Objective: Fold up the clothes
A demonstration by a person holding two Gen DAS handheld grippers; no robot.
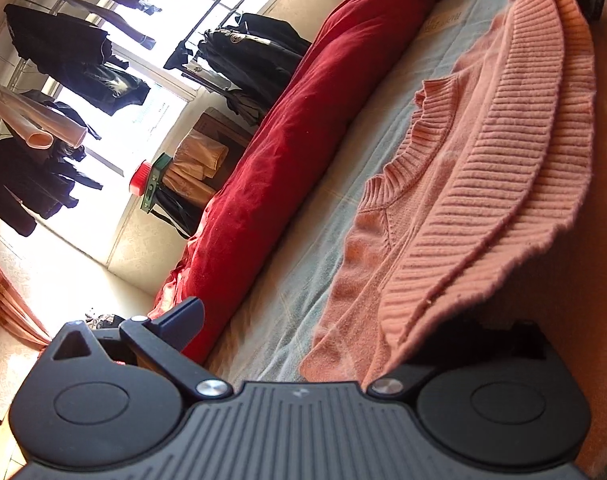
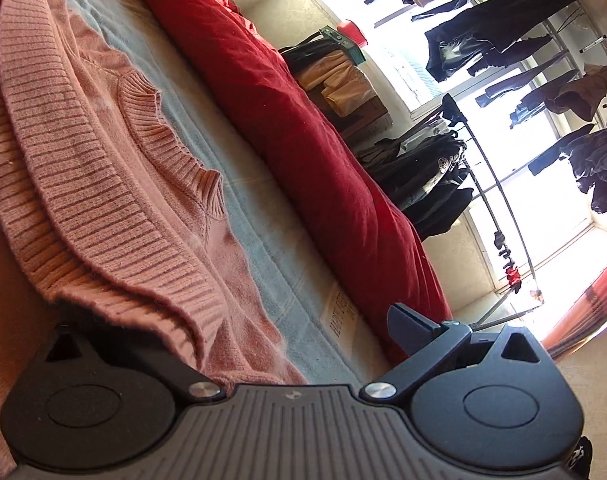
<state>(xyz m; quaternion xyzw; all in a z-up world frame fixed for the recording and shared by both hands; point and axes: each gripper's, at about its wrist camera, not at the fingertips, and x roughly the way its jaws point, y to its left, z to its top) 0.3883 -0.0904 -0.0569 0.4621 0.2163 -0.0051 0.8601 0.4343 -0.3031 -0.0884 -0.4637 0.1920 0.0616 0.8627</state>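
A pink knit sweater [image 1: 443, 200] lies on the bed, its ribbed hem [image 1: 523, 168] folded up over the body toward the collar [image 1: 407, 140]. My left gripper [image 1: 343, 332] is open wide. Its left finger [image 1: 183, 320] is bare, and the right finger is hidden under the hem's edge. In the right wrist view the same sweater [image 2: 103, 184] fills the left side. My right gripper [image 2: 247, 332] is also open wide, its right finger [image 2: 415, 320] free while the hem [image 2: 123, 240] drapes over the left one.
The sweater rests on a pale blue sheet [image 1: 303, 272] [image 2: 263, 240]. A rolled red duvet [image 1: 303, 120] [image 2: 311, 140] runs along the far side of the bed. Dark clothes on racks [image 1: 75, 60] [image 2: 503, 32] hang by bright windows beyond.
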